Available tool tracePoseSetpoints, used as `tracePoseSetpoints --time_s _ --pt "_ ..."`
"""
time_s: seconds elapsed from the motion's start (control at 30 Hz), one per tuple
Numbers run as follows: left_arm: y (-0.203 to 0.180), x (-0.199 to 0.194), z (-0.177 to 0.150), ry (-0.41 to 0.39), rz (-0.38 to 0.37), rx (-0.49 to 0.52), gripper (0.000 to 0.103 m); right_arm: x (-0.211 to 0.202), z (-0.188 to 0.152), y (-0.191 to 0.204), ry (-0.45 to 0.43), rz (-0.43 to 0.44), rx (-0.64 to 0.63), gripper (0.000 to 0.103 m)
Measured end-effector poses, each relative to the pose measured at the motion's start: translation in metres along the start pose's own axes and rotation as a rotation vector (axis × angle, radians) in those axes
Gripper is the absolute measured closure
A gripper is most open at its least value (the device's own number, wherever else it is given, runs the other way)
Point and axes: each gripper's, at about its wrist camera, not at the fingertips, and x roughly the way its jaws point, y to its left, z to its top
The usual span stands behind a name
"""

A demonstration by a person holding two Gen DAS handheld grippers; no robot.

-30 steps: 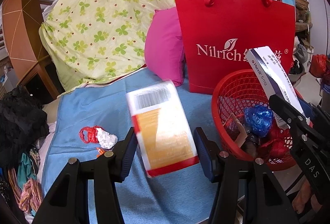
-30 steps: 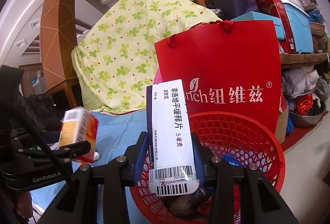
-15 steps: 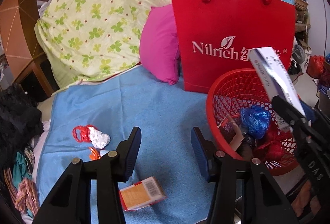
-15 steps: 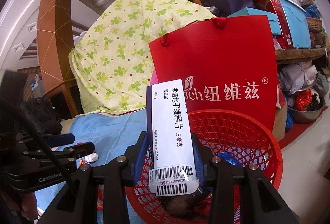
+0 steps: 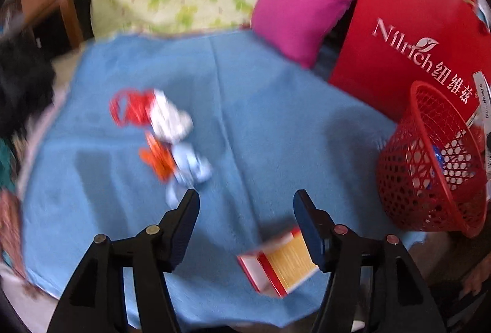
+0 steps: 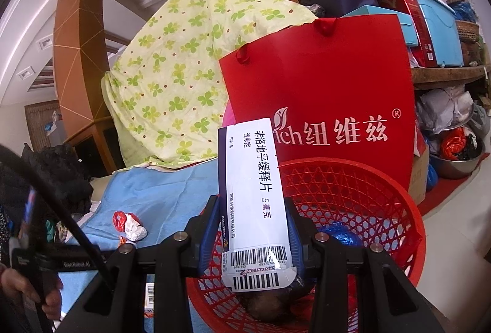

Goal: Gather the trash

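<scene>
1. Above the red mesh basket (image 6: 368,185), the right gripper (image 6: 253,244) clenched a white medicine box (image 6: 254,198) upright between its pads.
2. Over the blue cloth (image 5: 276,124), the left gripper (image 5: 245,225) was opening its jaws with nothing between them; an orange-and-red carton (image 5: 279,265) lay on the cloth beside its right finger.
3. Farther off, crumpled red, white and orange wrappers (image 5: 159,124) lay loose on the cloth.
4. Behind the basket stood a red paper bag (image 6: 322,87).

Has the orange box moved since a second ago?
Yes. The orange box, earlier between the left gripper's fingers, now lies on the blue cloth, short of the red basket.
</scene>
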Motion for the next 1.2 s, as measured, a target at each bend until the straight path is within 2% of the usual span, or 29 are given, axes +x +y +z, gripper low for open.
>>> tracePoseSetpoints --time_s 0.1,0.3,0.43,0.53,0.77,0.9,0.97,1.0,1.2 --pt "-0.009 0.01 -0.011 0.037 -0.049 0.019 0.038 0.002 -0.001 0.003 0.006 0.002 -0.01 0.06" --pt "-0.042 0.004 -0.037 -0.012 -0.1 0.24 0.028 0.005 -0.002 0.003 0.017 -0.004 -0.018 0.06" --pt "-0.052 0.009 -0.051 -0.015 -0.12 0.372 0.028 0.007 -0.003 0.0 0.025 0.0 0.002 0.06" --pt "-0.053 0.016 -0.053 -0.003 -0.128 0.426 0.028 0.009 -0.002 0.002 0.03 -0.001 -0.003 0.06" --pt "-0.044 0.031 -0.062 0.043 -0.166 0.441 0.028 0.015 -0.002 0.009 0.042 -0.001 -0.015 0.06" --pt "-0.036 0.032 -0.065 0.027 -0.17 0.411 0.028 0.019 -0.003 0.017 0.047 0.002 -0.031 0.06" --pt "-0.033 0.029 -0.064 0.018 -0.182 0.394 0.03 0.021 -0.003 0.02 0.049 0.004 -0.039 0.06" --pt "-0.031 0.028 -0.063 0.01 -0.19 0.385 0.035 0.021 -0.003 0.022 0.05 0.003 -0.044 0.06" --pt "-0.03 0.026 -0.061 -0.014 -0.218 0.369 0.041 0.022 -0.003 0.023 0.05 0.002 -0.046 0.06"
